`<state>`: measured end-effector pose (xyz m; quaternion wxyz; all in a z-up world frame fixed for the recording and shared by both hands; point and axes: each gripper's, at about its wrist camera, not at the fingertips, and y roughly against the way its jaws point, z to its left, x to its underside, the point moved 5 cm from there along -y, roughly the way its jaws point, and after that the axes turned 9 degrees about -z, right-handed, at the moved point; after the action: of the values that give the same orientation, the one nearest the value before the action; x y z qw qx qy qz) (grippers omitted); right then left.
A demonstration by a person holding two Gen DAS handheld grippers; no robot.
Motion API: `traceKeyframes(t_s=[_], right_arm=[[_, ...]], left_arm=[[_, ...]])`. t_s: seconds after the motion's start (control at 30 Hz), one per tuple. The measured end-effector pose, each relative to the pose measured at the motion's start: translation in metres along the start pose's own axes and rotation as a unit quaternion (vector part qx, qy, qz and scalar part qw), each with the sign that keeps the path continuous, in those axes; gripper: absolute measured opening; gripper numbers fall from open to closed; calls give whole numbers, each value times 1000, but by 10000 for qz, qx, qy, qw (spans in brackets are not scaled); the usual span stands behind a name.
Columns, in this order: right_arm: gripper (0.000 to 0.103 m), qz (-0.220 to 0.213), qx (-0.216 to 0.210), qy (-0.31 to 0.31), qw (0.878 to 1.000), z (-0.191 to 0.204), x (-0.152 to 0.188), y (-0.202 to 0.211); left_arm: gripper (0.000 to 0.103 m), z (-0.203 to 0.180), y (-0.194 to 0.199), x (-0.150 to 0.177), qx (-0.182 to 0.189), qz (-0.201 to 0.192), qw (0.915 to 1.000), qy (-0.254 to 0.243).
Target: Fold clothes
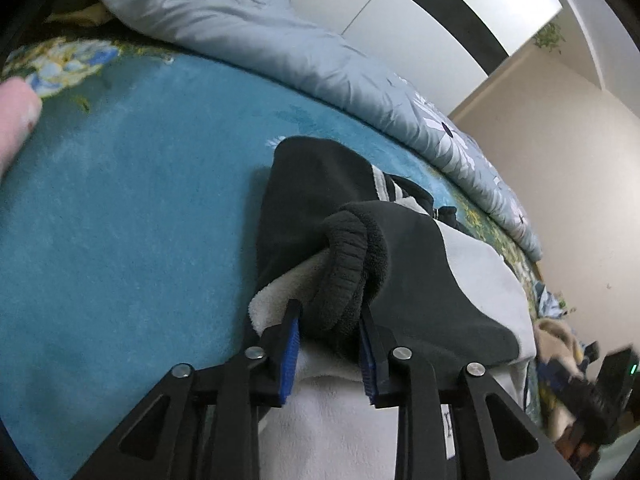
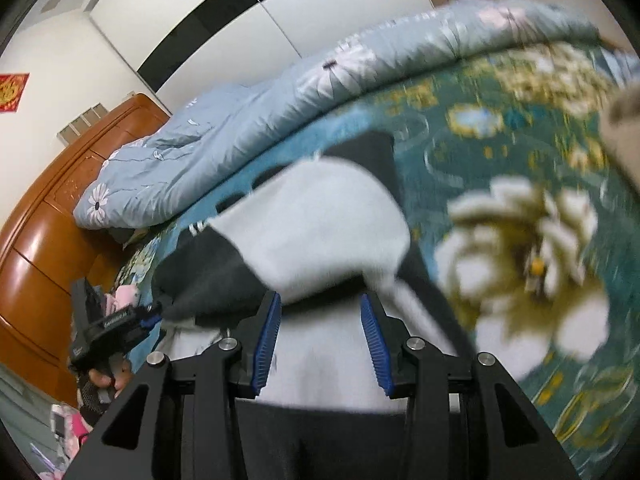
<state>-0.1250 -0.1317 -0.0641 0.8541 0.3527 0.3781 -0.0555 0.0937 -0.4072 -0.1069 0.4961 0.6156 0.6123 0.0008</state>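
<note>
A black and white fleece garment [image 1: 404,264] lies on a teal floral bedspread [image 1: 132,216]. My left gripper [image 1: 330,312] is shut on the garment's black ribbed cuff [image 1: 344,268], bunched between the blue pads. In the right wrist view the same garment [image 2: 320,224] lies ahead, blurred. My right gripper [image 2: 320,304] has its jaws apart, with the garment's white part over and between the fingertips. The left gripper also shows at the left of the right wrist view [image 2: 112,320], and the right gripper shows at the right edge of the left wrist view [image 1: 588,380].
A rumpled light-blue floral duvet [image 1: 280,48] lies along the far side of the bed. A wooden headboard [image 2: 52,216] stands at the left. White wardrobe doors with a black stripe [image 2: 248,8] stand behind. A beige cloth [image 1: 556,336] lies at the right.
</note>
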Motion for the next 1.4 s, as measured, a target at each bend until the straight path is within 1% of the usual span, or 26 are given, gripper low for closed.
traceKeyframes(t_s=[0.03, 0.1, 0.13, 0.2, 0.23, 0.27, 0.3, 0.33, 0.37, 0.4, 0.5, 0.53, 0.7, 0.8, 0.87, 0.97, 1.03, 1.13, 1.17, 1.23, 1.27, 1.4], right_arm=[[43, -44, 54, 58, 10000, 2, -7, -1], [43, -121, 101, 147, 9998, 4, -13, -1], [43, -157, 114, 190, 9996, 5, -15, -1], [43, -218, 213, 268, 9992, 1, -13, -2], [43, -181, 251, 254, 9992, -2, -10, -5], [43, -119, 263, 219, 9993, -4, -7, -9], [43, -57, 274, 183, 9994, -6, -4, -14], [43, -35, 298, 178, 9994, -7, -3, -17], [43, -50, 339, 210, 9992, -6, -2, -20], [44, -62, 375, 210, 9991, -8, -2, -22], [44, -18, 405, 5, 9992, -18, 2, -30], [44, 20, 387, -87, 9992, -22, 4, -32], [45, 41, 314, -309, 9990, -30, 8, -35], [45, 26, 359, -323, 9988, -27, 9, -28], [44, 33, 405, -231, 9989, -23, 14, -16], [45, 175, 544, -140, 9983, -30, 35, 3], [45, 266, 625, -214, 9975, -41, 53, 20], [44, 167, 331, -537, 9979, -58, 75, 53], [44, 137, 325, -603, 9976, -63, 82, 65], [52, 90, 699, -639, 9955, -76, 93, 84], [55, 49, 745, -743, 9944, -82, 99, 91], [55, -166, 292, -1400, 9896, -98, 123, 119]], left_arm=[[41, 0, 2, 0, -10, -14, 10000, -11], [47, -1, 22, -5, -271, -356, 9989, -99], [48, -2, 30, -7, -367, -532, 9978, -147], [51, -13, 42, -13, -344, -797, 9953, -439], [51, -18, 47, -16, -328, -928, 9934, -589], [52, -28, 48, -15, -296, -969, 9916, -803], [57, -40, 45, -12, -232, -979, 9890, -1088], [63, -47, 38, -9, -191, -941, 9874, -1254], [64, -51, 29, -5, -177, -825, 9868, -1382], [64, -51, 15, 1, -221, -592, 9878, -1422], [64, -38, -20, 19, -391, 87, 9916, -1231], [64, -34, -25, 22, -350, 195, 9927, -1139], [66, -22, -29, 18, 38, 258, 9972, -706], [66, -22, -10, 18, 140, 189, 9982, -544], [66, -8, 7, 25, 102, 208, 9990, -393], [66, 13, 32, 36, 39, 242, 9996, -164], [67, 27, 49, 43, -4, 265, 9996, -12], [67, 48, 75, 53, -67, 299, 9993, 217], [67, 51, 81, 59, -82, 374, 9991, 184], [67, 56, 91, 71, -110, 536, 9985, 98], [67, 55, 97, 79, -86, 593, 9982, -8], [68, 48, 115, 106, 53, 767, 9965, -335]])
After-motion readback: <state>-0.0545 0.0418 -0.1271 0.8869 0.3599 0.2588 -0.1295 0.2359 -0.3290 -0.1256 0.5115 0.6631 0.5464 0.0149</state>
